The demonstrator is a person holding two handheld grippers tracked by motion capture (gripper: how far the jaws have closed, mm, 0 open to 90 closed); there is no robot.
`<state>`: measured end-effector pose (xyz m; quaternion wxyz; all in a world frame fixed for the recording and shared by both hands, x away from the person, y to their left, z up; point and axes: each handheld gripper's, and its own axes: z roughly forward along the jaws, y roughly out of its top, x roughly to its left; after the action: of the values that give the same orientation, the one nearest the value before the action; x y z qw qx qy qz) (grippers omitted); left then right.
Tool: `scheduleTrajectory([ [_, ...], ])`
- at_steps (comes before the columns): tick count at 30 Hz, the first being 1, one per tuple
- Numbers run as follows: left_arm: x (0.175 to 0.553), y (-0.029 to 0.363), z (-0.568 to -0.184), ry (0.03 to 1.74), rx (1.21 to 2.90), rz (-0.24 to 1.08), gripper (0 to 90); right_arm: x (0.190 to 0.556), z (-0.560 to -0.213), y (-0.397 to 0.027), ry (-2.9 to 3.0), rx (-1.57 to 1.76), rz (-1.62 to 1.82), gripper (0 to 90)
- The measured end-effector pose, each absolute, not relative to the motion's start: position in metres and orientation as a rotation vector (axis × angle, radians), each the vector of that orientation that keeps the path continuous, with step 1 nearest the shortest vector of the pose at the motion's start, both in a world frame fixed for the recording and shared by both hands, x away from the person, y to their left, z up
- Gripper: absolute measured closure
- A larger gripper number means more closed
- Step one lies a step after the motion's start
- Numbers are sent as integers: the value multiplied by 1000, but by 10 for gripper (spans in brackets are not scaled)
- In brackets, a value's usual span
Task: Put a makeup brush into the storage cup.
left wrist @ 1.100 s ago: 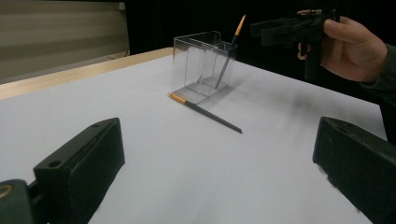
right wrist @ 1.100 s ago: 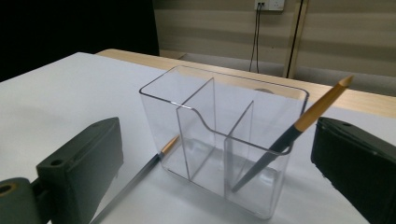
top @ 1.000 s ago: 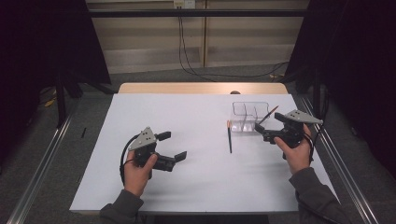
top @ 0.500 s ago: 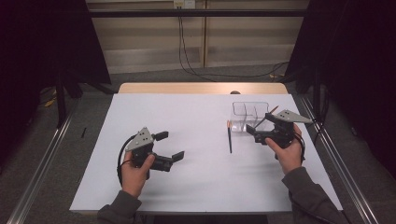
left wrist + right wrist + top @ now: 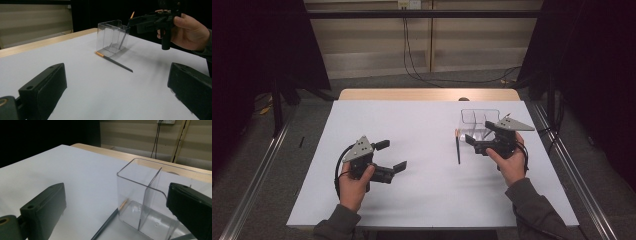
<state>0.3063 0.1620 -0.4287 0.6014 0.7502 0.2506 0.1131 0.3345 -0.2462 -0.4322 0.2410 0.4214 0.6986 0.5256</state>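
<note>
A clear two-compartment box (image 5: 479, 121) stands on the white table at the right. A dark pencil (image 5: 457, 148) with an orange end lies flat just left of the box, also seen as the pencil (image 5: 115, 61) and the pencil (image 5: 108, 222). A second pencil (image 5: 123, 38) leans inside the box (image 5: 112, 37). My right gripper (image 5: 477, 132) hovers open beside the box (image 5: 140, 192), close above the lying pencil, with nothing between its jaws. My left gripper (image 5: 391, 155) is open over the table's left half, far from both pencils and holding nothing.
The white table (image 5: 422, 200) has a wooden strip along its far edge (image 5: 427, 94). Cables (image 5: 412, 60) hang down the back wall. Metal rails run along the floor on both sides (image 5: 254, 170).
My right gripper has moved left and slightly nearer, from beside the box to over its front-left corner by the lying pencil. The left gripper has hardly shifted.
</note>
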Motion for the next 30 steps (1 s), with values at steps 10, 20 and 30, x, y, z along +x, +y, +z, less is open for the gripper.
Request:
scheduleTrajectory([
  [10, 308, 158, -431, 561, 1738, 234, 20, 335, -436, -238, 1924, 1156, 1447, 23],
  [20, 309, 157, -430, 569, 1759, 251, 20, 335, -438, -231, 1949, 1133, 1453, 23],
  [30, 308, 157, -432, 568, 1767, 246, 20, 335, -441, -221, 1968, 1126, 1463, 24],
])
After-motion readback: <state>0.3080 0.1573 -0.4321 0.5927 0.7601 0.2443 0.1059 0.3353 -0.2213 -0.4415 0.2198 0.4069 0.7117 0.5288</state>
